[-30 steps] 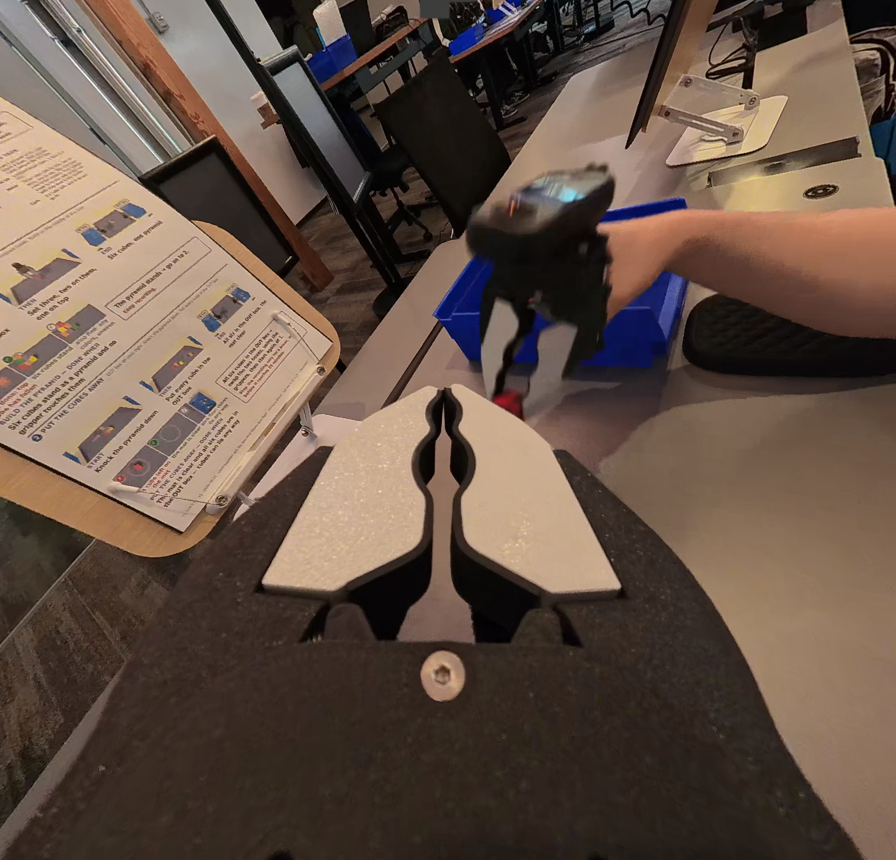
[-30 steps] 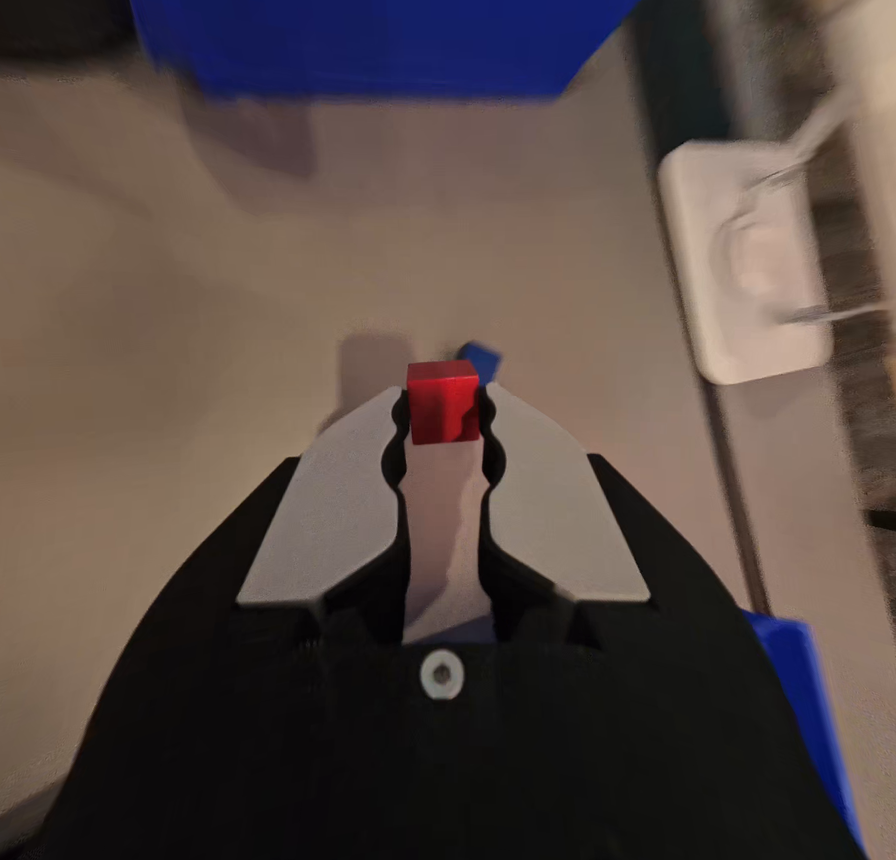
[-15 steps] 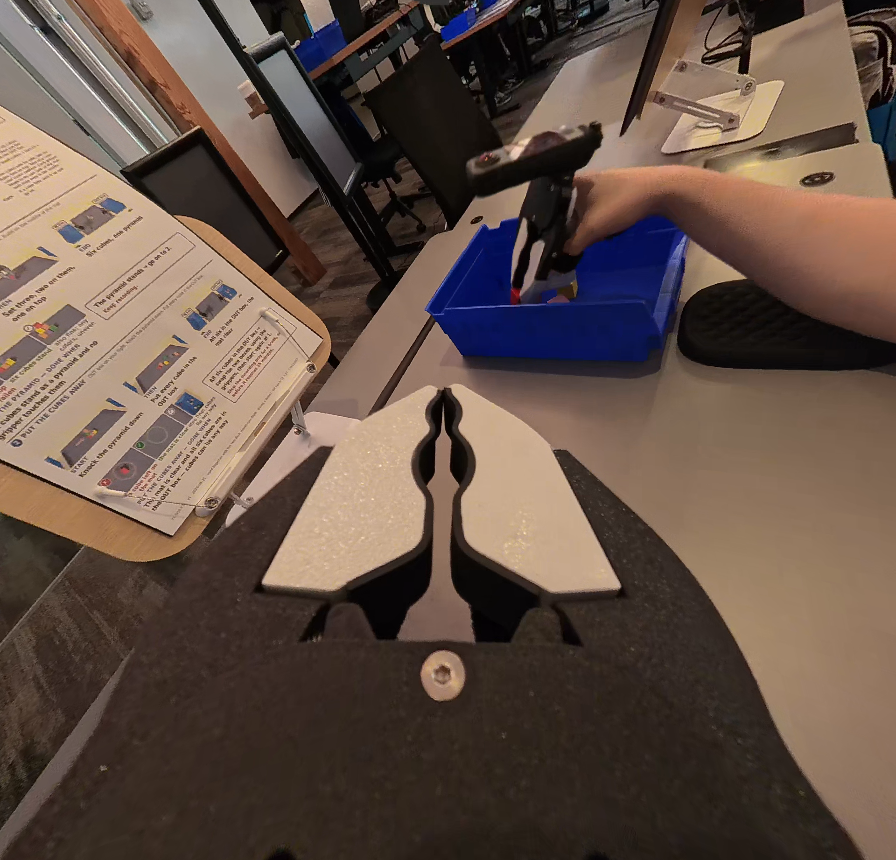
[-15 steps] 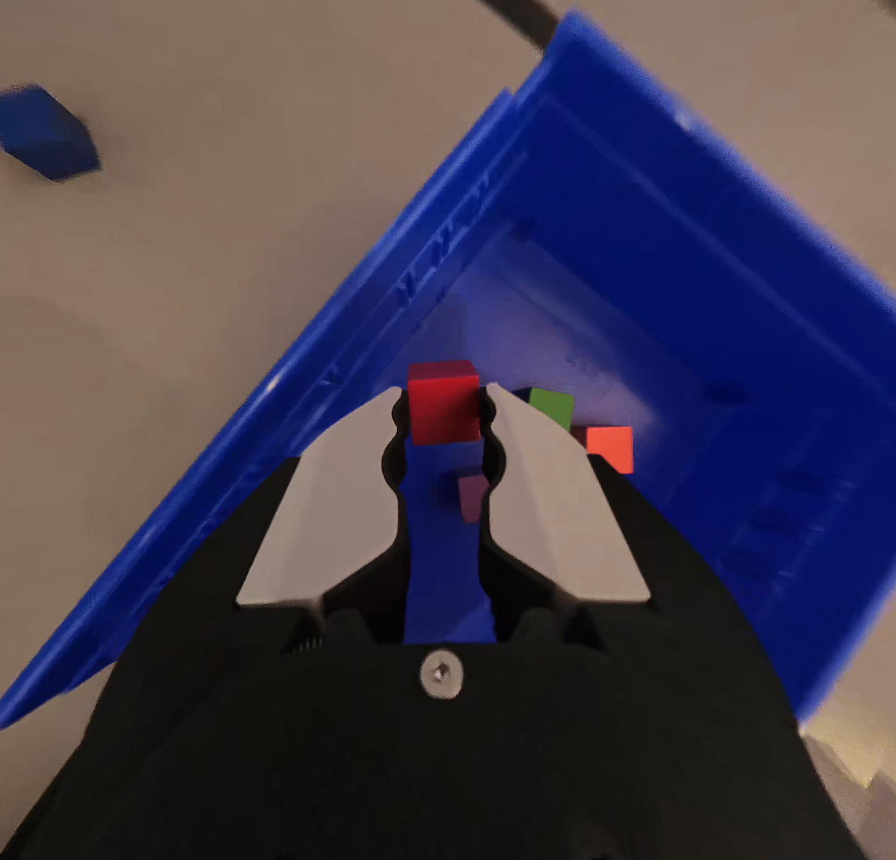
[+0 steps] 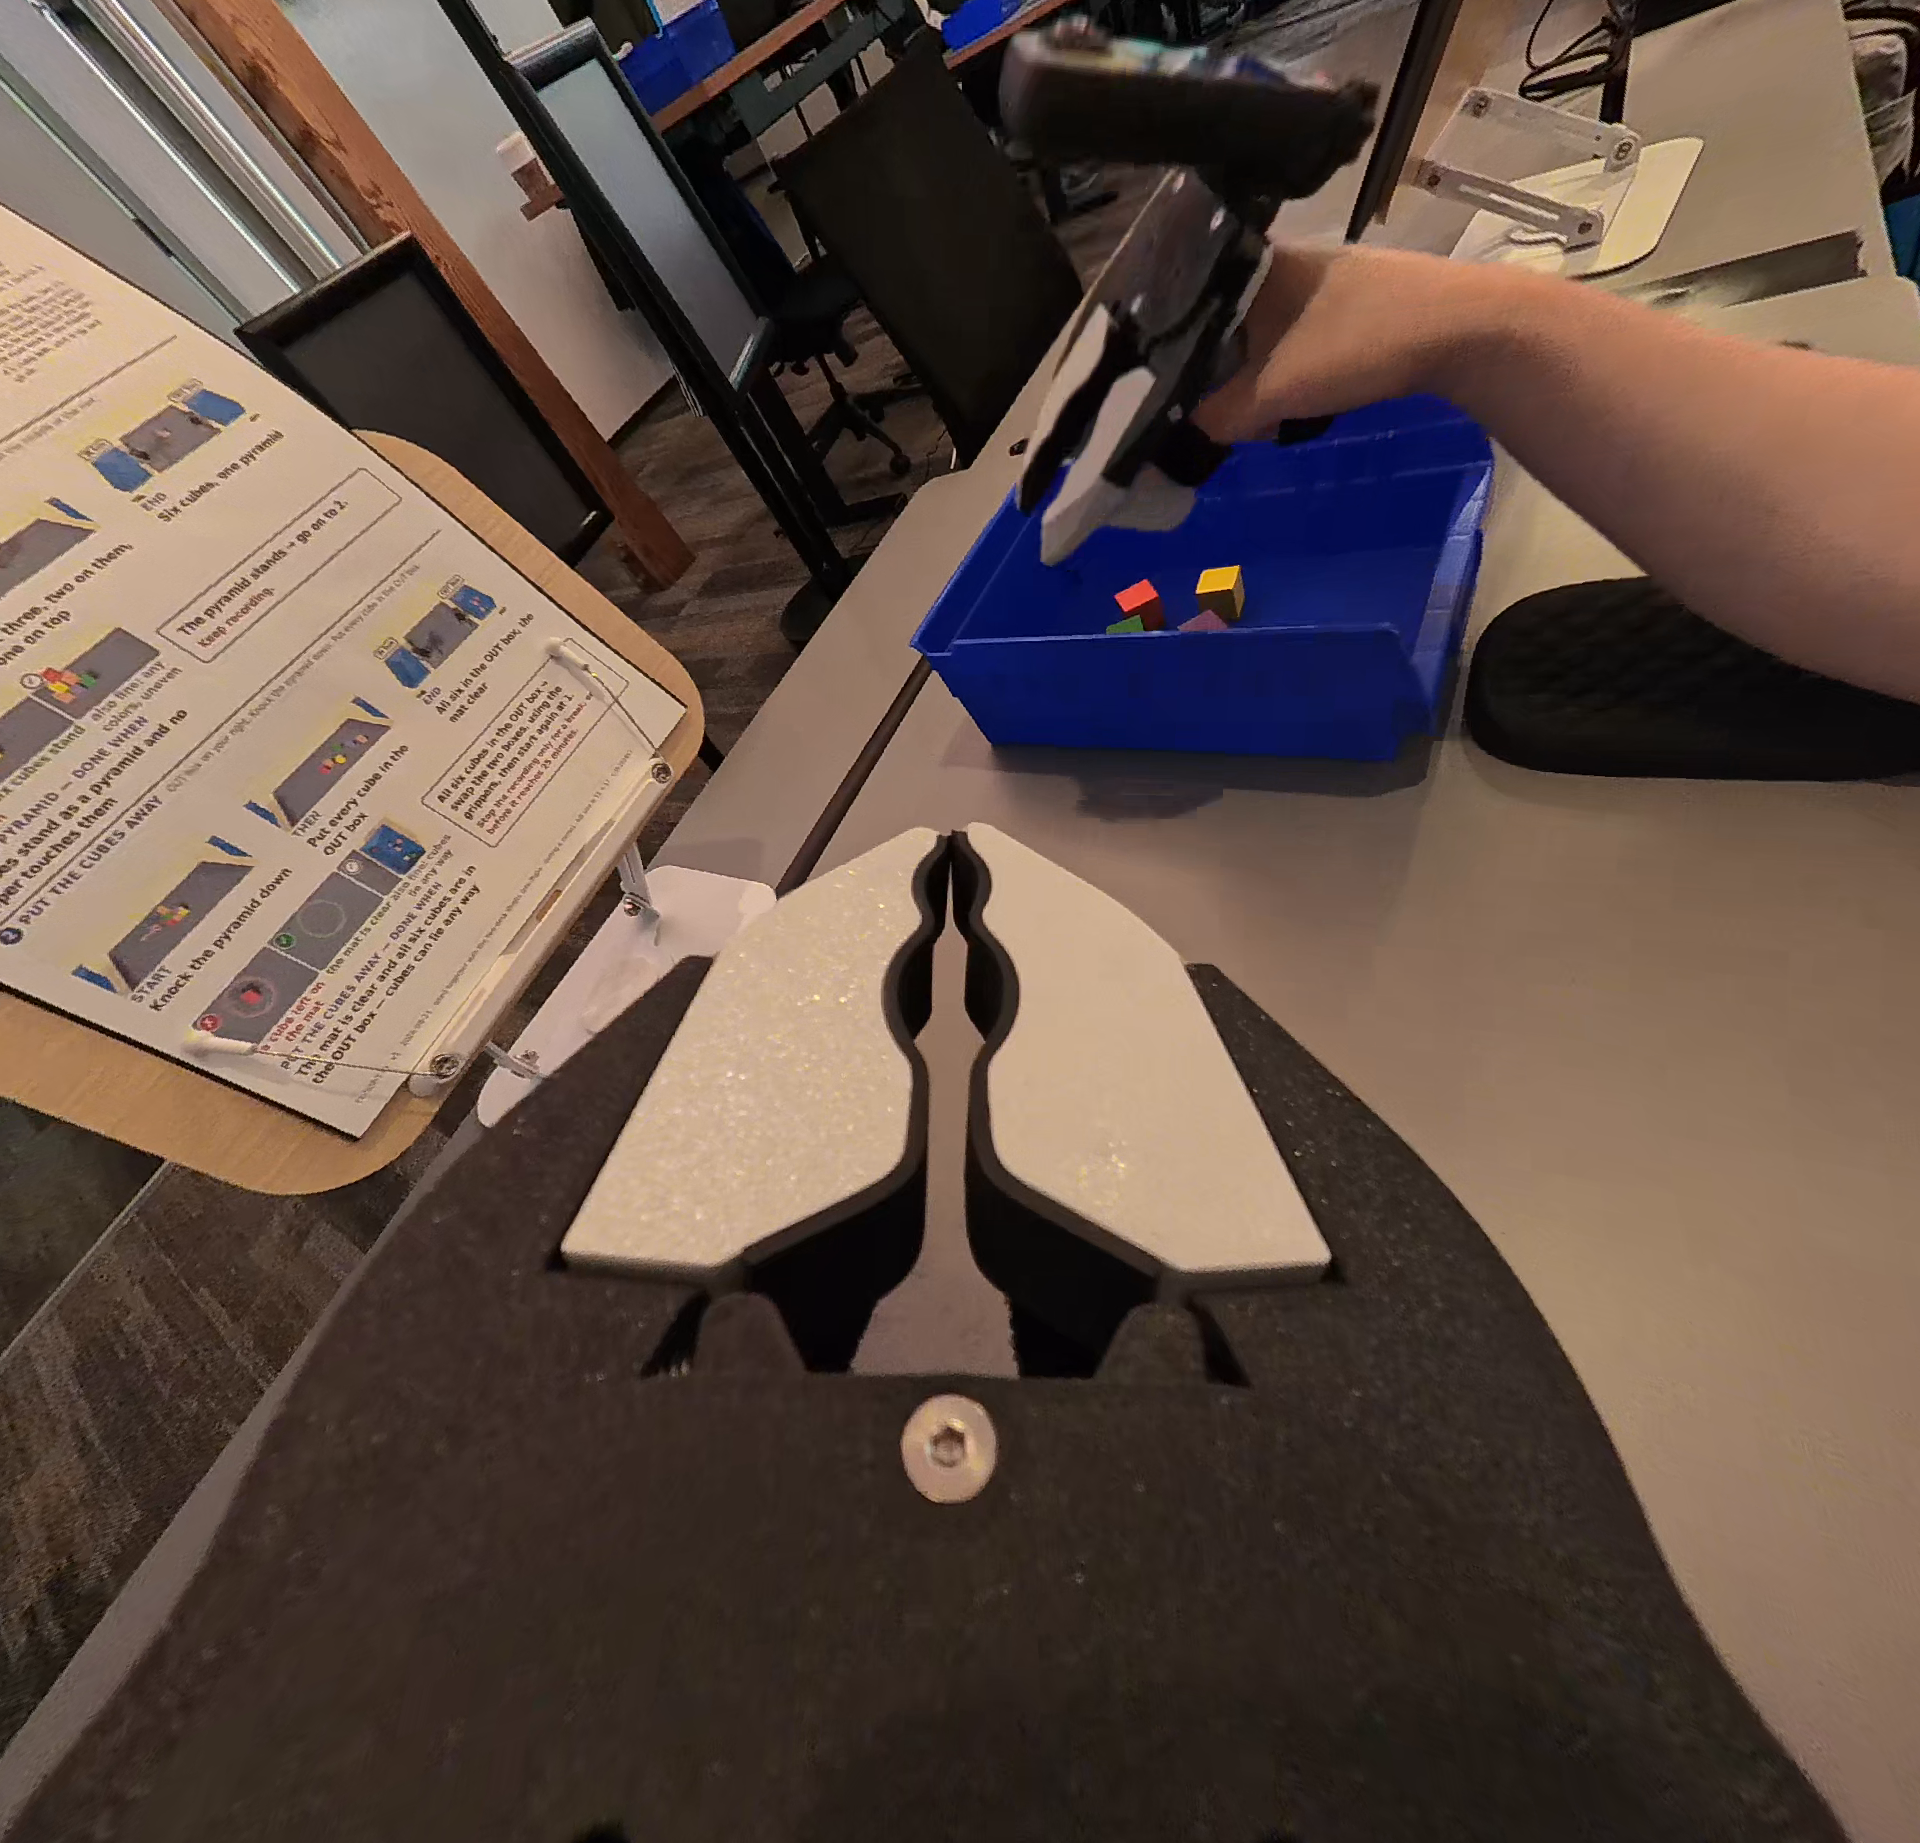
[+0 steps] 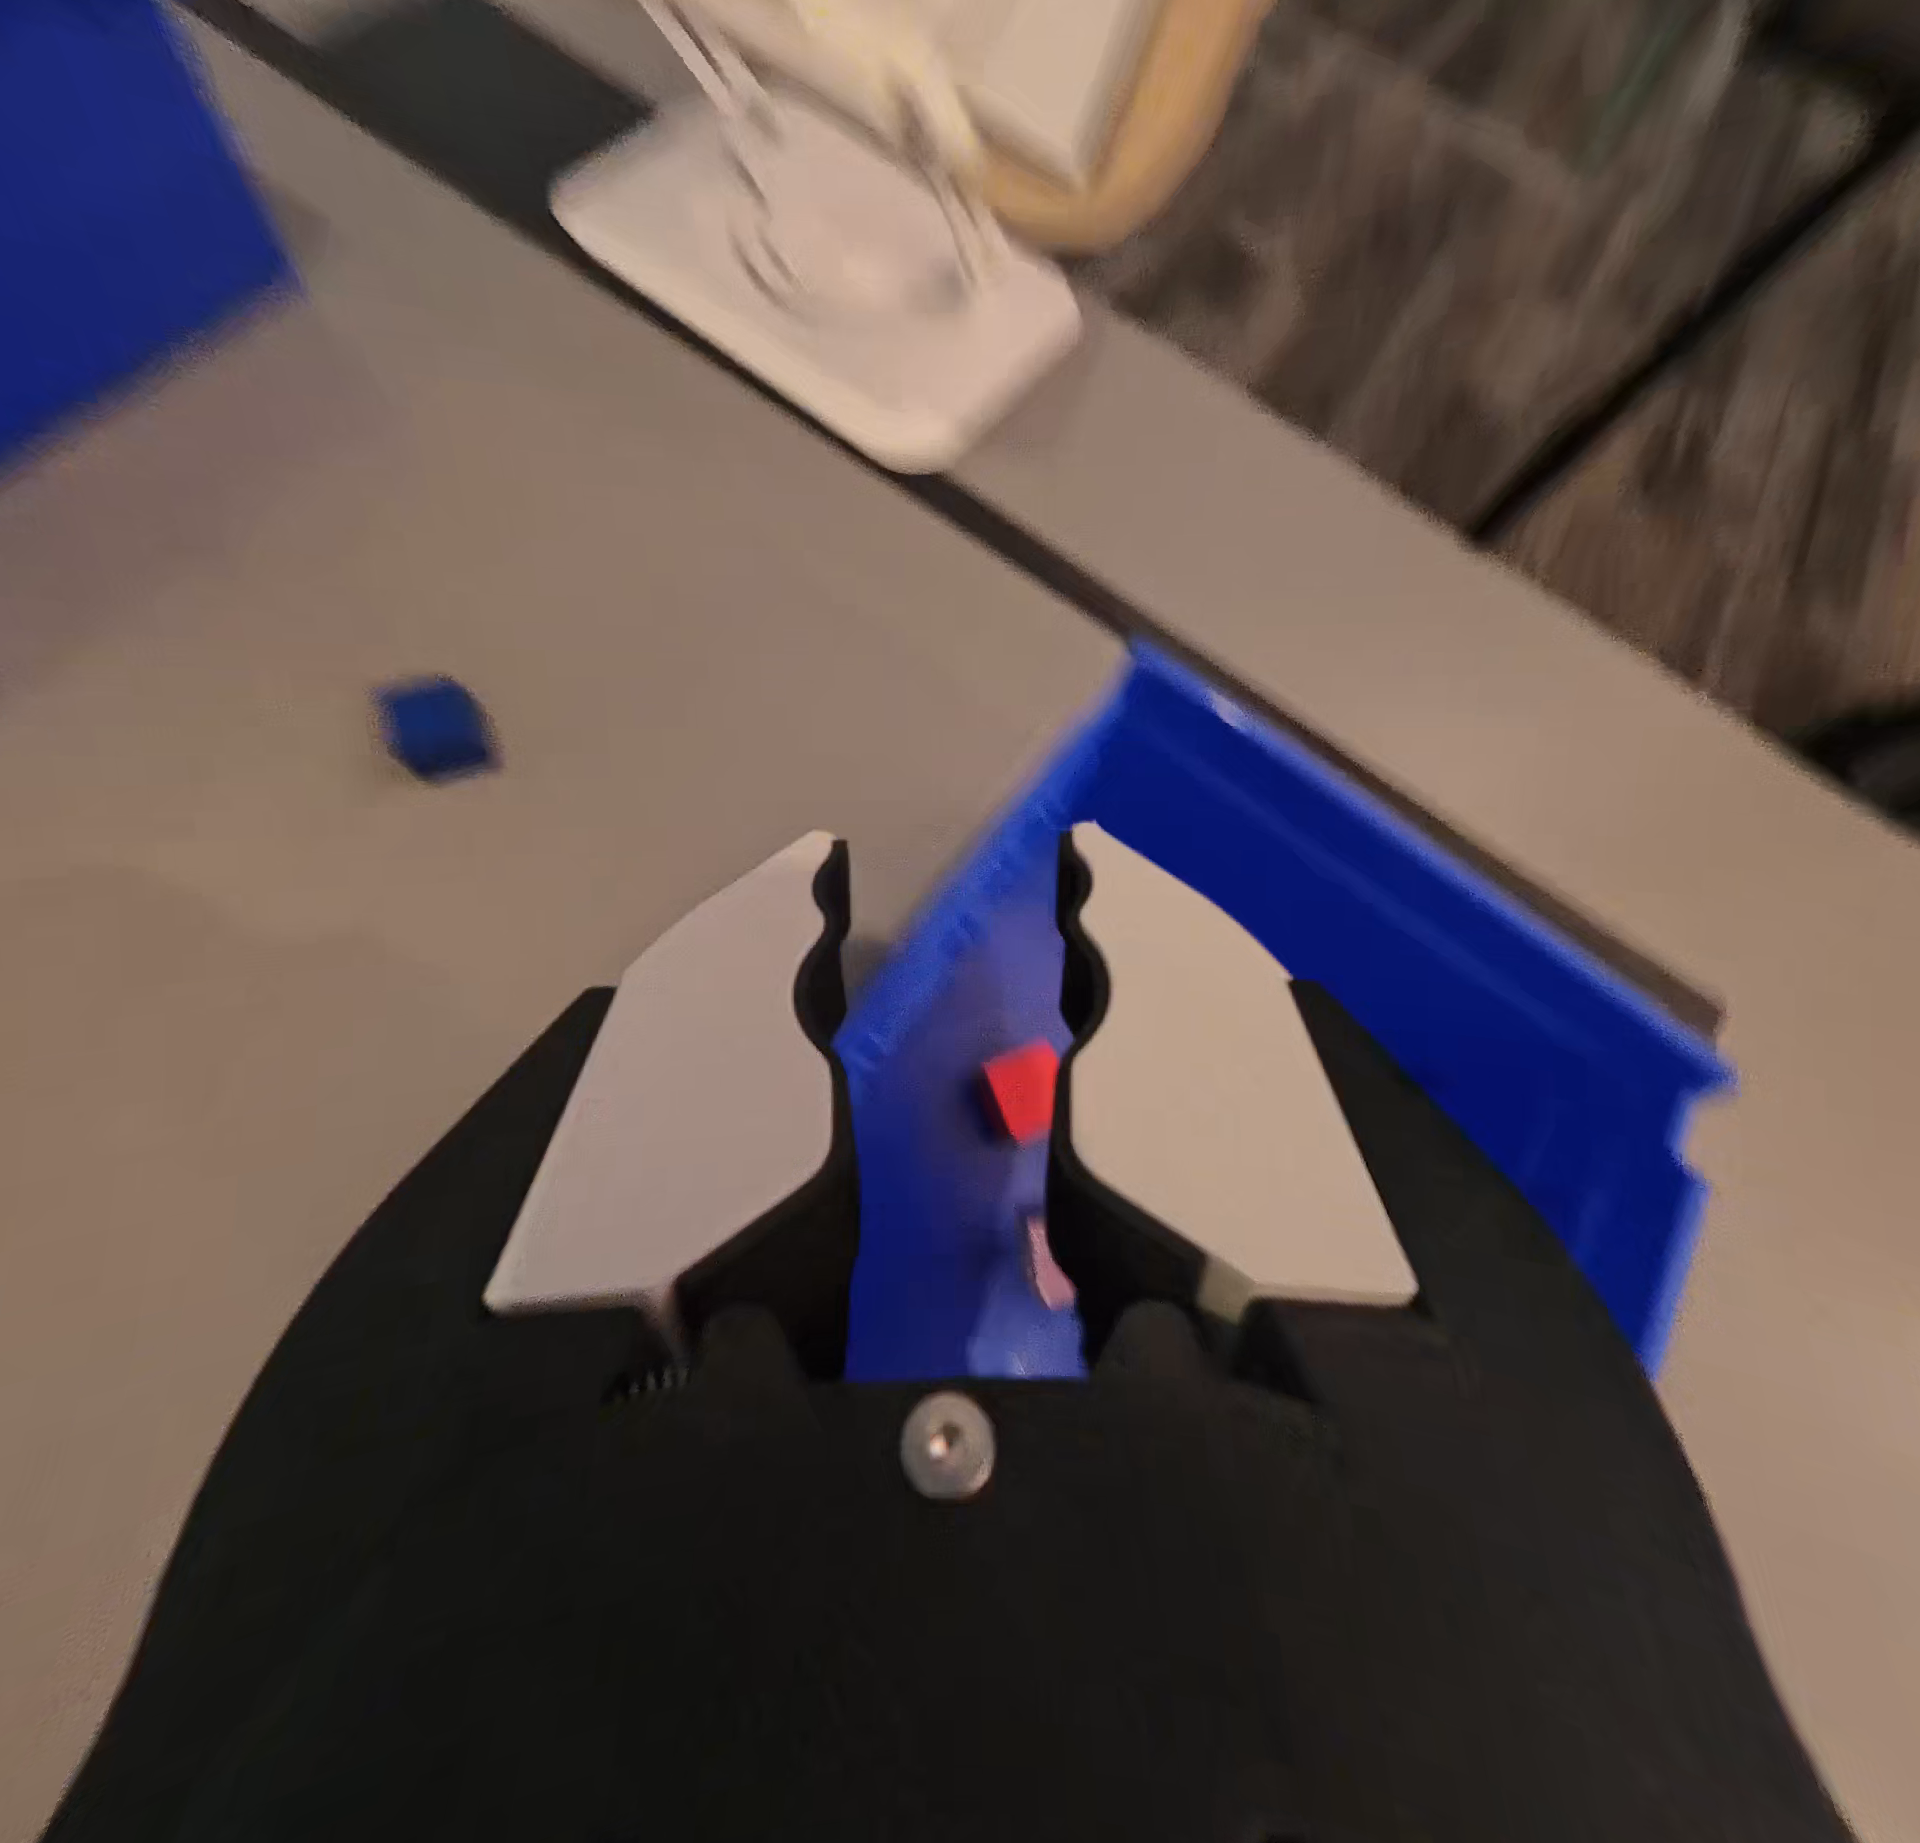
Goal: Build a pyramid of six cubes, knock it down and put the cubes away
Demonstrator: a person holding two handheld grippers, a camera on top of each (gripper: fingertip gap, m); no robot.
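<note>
Right tongs (image 6: pixel 951 837) hanging spread apart and gripping nothing, tilted over the near-left corner of the blue bin (image 6: pixel 1351 889), tips above its rim. Lying on the bin floor, seen through the gap between the fingers, a red cube (image 6: pixel 1020 1095), closer to the right finger and clear of both; lower in the same gap, a purplish cube (image 6: pixel 1044 1263) partly hidden behind that finger. Sitting alone on the grey table (image 6: pixel 623 567), well to the left of the tongs and outside the bin, a blue cube (image 6: pixel 436 728). Blurring heavily across this view.

Left tongs (image 5: pixel 951 843) resting pressed together with nothing between, low over the table, pointing toward the bin (image 5: pixel 1195 692) but well short of it. Showing inside the bin from here: red cube (image 5: pixel 1139 600), yellow cube (image 5: pixel 1220 590), green cube (image 5: pixel 1126 626) and purple cube (image 5: pixel 1203 621), all below and right of the right tongs (image 5: pixel 1049 515)
</note>
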